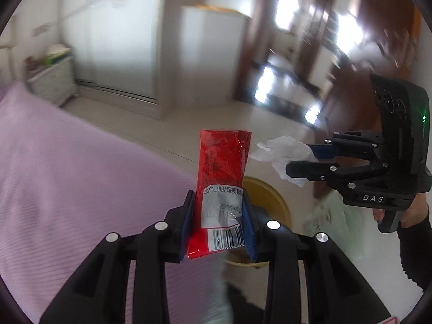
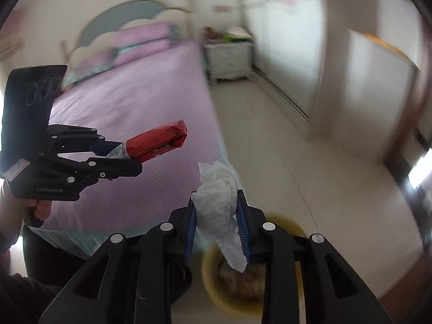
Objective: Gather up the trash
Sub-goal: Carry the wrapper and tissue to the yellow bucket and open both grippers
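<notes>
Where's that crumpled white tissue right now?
The crumpled white tissue is pinched in the right gripper, held in the air above the yellow bin, beside the purple bed.

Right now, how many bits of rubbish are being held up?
2: a red wrapper in the left hand-held gripper, a crumpled tissue in the right hand-held gripper. More may lie in the yellow bin.

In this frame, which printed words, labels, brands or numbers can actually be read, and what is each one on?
"生产日期/保质期": white panel of the red foil snack wrapper, cut off at the finger.
"DAS": black body of the right gripper.
"GenRobot.AI": black body of the left gripper, soft, likely reading.
Wrapper date stamp and barcode digits: too blurred.
White sticker on left gripper: unreadable.
</notes>
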